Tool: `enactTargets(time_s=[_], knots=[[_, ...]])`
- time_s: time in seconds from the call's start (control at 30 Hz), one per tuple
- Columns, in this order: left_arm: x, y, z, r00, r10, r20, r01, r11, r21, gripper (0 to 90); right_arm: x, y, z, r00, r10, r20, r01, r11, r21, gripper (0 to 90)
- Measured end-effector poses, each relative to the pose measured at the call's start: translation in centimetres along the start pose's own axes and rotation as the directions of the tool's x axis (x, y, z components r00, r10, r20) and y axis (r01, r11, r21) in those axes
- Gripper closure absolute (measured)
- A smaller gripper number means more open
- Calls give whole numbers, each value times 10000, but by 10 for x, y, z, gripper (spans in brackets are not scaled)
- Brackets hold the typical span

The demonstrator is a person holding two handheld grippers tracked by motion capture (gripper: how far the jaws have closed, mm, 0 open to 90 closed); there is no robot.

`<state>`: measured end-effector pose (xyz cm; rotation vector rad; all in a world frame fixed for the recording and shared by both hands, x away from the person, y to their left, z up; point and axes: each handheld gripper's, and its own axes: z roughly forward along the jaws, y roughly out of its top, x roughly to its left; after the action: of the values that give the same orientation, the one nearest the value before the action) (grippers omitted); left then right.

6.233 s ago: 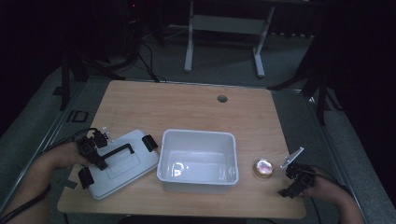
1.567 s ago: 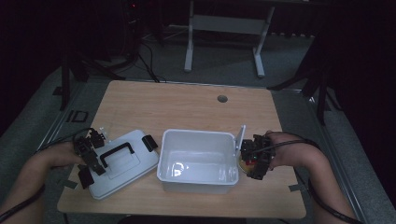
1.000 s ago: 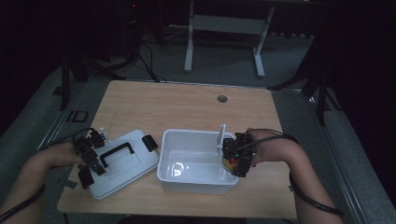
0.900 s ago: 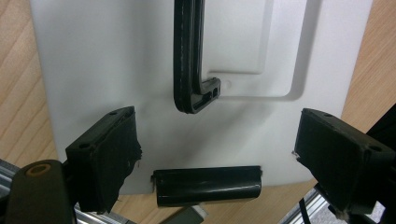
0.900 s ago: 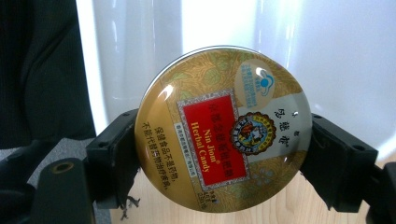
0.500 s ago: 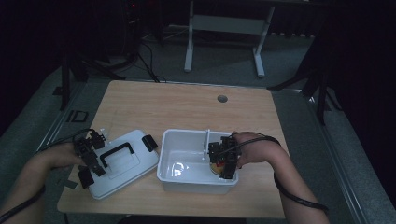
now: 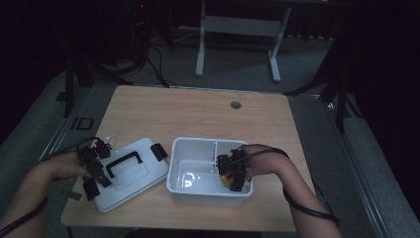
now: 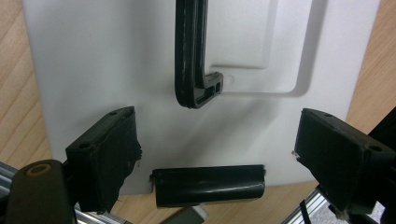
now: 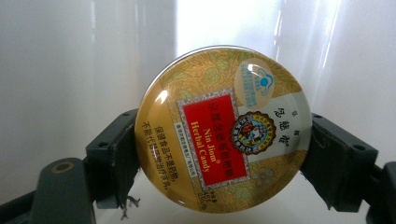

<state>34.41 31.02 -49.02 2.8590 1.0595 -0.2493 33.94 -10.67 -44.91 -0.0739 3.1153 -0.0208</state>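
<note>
Inside white bin (image 7: pixel 194 163), gripper-clamped candy tin (image 9: pixel 223 126)

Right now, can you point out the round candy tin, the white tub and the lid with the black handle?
candy tin (image 9: pixel 223 130): right gripper view, on the red label of its gold top.
white tub (image 7: pixel 194 144): high view, on its far rim.
lid (image 7: pixel 140 174): high view, on its bare white surface beside the handle.

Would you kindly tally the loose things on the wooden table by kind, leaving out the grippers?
White plastic bins: 1
White plastic lids with black handle and latches: 1
Round gold candy tins with red label: 1
Total: 3
</note>
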Motion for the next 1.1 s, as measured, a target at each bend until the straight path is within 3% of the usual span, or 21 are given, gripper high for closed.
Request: enactTargets(time_s=[0.1,0.37,0.77,1.1], knots=[[0,0,1,10000,-10,19,10,10000,36,132,-2,1,4,9999,71,84,-69,9999,-136,202],[1,1,1,10000,32,-5,-32,10000,21,132,-4,5,21,9997,-17,234,8,9993,375,201],[1,2,2,10000,10,-1,-10,10000,78,132,-8,12,37,9994,313,109,-323,9933,1113,201],[1,0,2,10000,21,-6,-21,10000,46,132,-11,14,45,9994,342,-36,-333,9891,1437,199]])
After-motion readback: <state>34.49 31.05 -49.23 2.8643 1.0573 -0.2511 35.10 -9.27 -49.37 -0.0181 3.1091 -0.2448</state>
